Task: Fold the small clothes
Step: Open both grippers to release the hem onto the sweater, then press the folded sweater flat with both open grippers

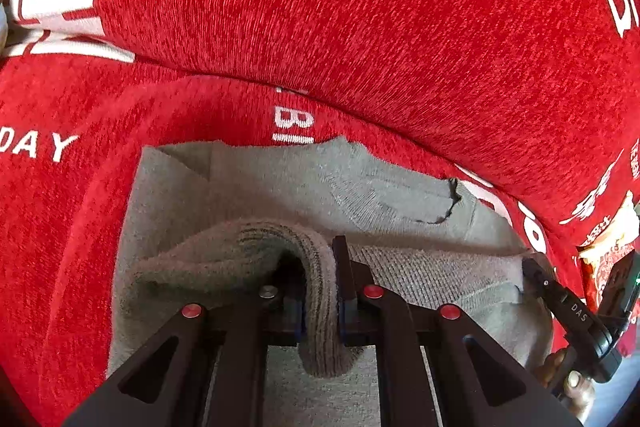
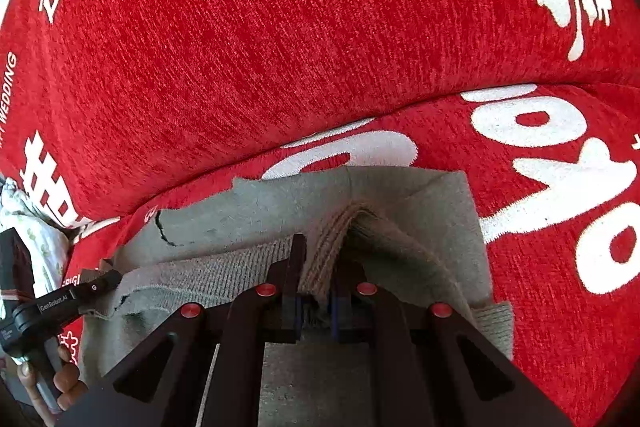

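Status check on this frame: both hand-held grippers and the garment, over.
Left hand-held gripper shut on grey knit garment. Right hand-held gripper shut on it too. Garment partly folded on red sofa cover. Nothing in the way.

Grey ribbed cloth [image 1: 280,187]; red white-lettered cover [image 1: 360,7].

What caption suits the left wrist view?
Left gripper pinches a grey knit garment on a red sofa.

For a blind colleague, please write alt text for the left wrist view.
The left gripper is shut on a raised fold of a grey knitted garment lying on a red sofa cover with white lettering. At the right edge, the right gripper holds the same garment.
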The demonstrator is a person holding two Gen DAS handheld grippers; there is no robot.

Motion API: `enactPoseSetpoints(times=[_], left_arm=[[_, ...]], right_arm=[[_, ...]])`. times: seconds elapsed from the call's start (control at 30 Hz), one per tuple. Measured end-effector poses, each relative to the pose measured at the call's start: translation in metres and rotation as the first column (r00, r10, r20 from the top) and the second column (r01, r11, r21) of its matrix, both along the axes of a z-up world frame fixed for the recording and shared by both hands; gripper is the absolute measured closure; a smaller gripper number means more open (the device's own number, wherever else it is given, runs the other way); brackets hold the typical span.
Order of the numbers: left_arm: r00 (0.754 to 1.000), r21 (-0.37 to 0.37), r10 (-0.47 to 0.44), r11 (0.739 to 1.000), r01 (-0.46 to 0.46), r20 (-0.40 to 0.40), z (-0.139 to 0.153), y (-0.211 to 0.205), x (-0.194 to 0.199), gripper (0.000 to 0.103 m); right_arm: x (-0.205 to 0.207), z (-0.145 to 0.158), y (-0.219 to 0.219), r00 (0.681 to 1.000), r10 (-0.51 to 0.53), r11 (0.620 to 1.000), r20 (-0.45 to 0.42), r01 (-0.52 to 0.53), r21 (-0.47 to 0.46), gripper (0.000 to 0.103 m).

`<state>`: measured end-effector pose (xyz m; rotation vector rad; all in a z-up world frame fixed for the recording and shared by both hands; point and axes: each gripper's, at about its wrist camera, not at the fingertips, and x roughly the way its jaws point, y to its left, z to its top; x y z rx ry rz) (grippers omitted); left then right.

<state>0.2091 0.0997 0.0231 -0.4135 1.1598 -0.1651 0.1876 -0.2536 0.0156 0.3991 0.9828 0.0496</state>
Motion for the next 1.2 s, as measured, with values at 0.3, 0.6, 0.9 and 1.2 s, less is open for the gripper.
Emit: enactPoseSetpoints(times=[0.3,0.6,0.9,1.2], left_arm=[[0.997,-0.128,0.036,0.991,-0.045,-0.072,-0.01,0.011,0.008,0.067],[0.988,-0.163,0.103,0.983,-0.083,0.113,0.019,0.026,-0.01,0.008],[0.984,0.248,-0.155,0.96,0.129,0.09,-0.002,-0.049,-0.003,0.008],[0.982,0.307,-0.175,0.941,0.143,0.077,-0.008,-0.049,-0.015,0.008]], right_arm=[[0.002,0.003,-0.004,1.0,-0.014,0.999,0.0,0.014,0.036,0.057],[-0.002,0.021,0.003,0.997,-0.008,1.0,0.071,0.01,-0.021,0.023],[0.027,-0.001,0.054,0.984,0.163,0.964,-0.064,-0.173,-0.202,0.023],[0.022,-0.003,0.045,0.99,0.119,0.929,-0.076,-0.138,-0.344,0.023]])
